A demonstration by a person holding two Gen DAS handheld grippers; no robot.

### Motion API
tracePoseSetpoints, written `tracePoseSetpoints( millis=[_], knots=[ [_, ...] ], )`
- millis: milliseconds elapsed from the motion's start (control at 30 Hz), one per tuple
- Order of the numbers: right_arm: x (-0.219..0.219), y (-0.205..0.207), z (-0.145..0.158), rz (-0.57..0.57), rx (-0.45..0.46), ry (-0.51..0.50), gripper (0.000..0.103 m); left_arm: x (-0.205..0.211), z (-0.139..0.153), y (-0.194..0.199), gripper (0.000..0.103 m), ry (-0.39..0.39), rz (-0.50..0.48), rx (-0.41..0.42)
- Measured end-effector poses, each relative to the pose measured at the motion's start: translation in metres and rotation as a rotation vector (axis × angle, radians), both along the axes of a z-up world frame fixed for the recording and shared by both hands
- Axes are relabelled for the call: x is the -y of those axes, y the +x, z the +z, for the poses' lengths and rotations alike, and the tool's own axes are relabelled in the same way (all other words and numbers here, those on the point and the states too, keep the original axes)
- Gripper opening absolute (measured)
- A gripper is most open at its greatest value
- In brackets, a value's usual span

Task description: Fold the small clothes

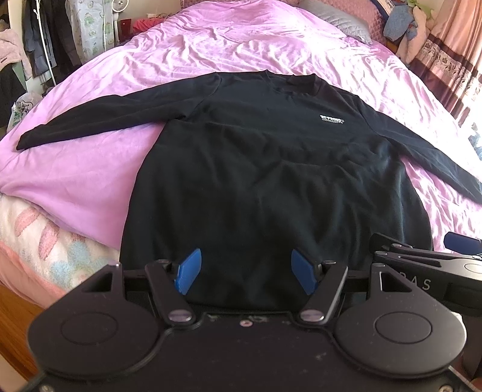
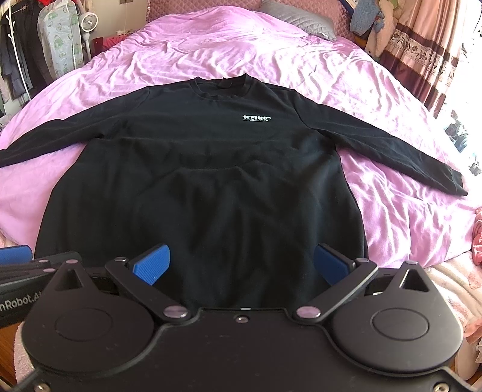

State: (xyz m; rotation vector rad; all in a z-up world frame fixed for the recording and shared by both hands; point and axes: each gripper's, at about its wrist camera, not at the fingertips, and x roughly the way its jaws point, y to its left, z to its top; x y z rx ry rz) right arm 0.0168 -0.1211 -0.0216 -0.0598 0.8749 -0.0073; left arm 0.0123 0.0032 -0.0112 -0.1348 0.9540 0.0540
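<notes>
A black long-sleeved sweatshirt (image 1: 265, 169) with a small white chest logo lies face up on the pink bed cover, both sleeves spread out to the sides; it also shows in the right wrist view (image 2: 211, 169). Its hem lies near the bed's front edge. My left gripper (image 1: 245, 271) is open and empty, just above the hem on the left part. My right gripper (image 2: 241, 263) is open and empty above the hem's right part. The right gripper (image 1: 421, 262) shows at the right edge of the left wrist view, and the left gripper (image 2: 18, 262) shows at the left edge of the right wrist view.
The pink bed cover (image 1: 241, 39) stretches back to a grey pillow (image 1: 340, 21). A patterned blanket (image 1: 39, 247) hangs at the bed's front left. Hanging clothes (image 1: 36, 39) and a fan stand at the far left. Curtains (image 2: 427, 51) are at the right.
</notes>
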Motion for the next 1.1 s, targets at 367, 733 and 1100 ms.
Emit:
tracePoseSetpoints(
  millis=[367, 733, 1100],
  knots=[
    [-0.002, 0.007, -0.007, -0.002, -0.012, -0.004, 0.103, -0.002, -0.006, 0.004, 0.07, -0.011, 0.005, -0.013],
    [-0.006, 0.015, 0.003, 0.034, 0.125, 0.071, 0.103, -0.038, -0.01, 0.015, 0.07, -0.141, 0.063, 0.073],
    [-0.078, 0.072, 0.015, 0.403, 0.418, 0.164, 0.103, -0.215, -0.026, 0.044, 0.07, -0.551, 0.323, 0.329]
  ],
)
